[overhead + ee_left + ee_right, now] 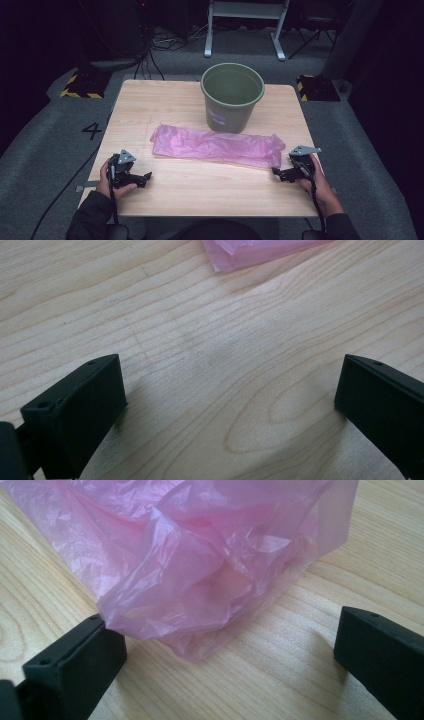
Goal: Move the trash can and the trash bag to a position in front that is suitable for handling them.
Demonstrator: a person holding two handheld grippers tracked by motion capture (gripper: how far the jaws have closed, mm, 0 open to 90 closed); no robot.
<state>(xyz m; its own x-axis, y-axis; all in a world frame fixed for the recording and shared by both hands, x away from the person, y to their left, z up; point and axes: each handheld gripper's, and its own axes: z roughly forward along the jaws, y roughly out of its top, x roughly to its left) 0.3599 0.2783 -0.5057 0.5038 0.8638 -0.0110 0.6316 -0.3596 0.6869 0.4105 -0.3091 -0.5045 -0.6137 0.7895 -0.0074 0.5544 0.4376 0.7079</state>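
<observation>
The right gripper (281, 174) sat low on the wooden table (200, 192), jaws spread wide apart and holding nothing. In the right gripper view the crumpled end of the pink plastic bag (190, 565) lay just ahead of the gap between those jaws; it may have brushed the tip of the jaw on the left of that view, too close to call, and it stood well clear of the other jaw. No pad pressed on it. A hand (320, 182) wrapped the gripper's body from behind, cable trailing back along the sleeve.

Over to the left gripper (145, 177): jaws fully open too, empty, resting near the table's front edge, with the other hand (107, 182) around it. In the left gripper view there was bare wood grain between the jaws, and a corner of the pink plastic bag (250, 252) lay well ahead of them, apart from both.

Taking the pink plastic bag (215, 145) as the mark: it lay flat and stretched sideways across the middle of the table. The right gripper was just off its right end, the left gripper in front of its left end and apart from it. Directly behind the bag, about touching its far edge, stood a green bucket (232, 97), upright, mouth open. Beyond the bucket, off the table, were white frame legs (245, 30) on the grey floor.
</observation>
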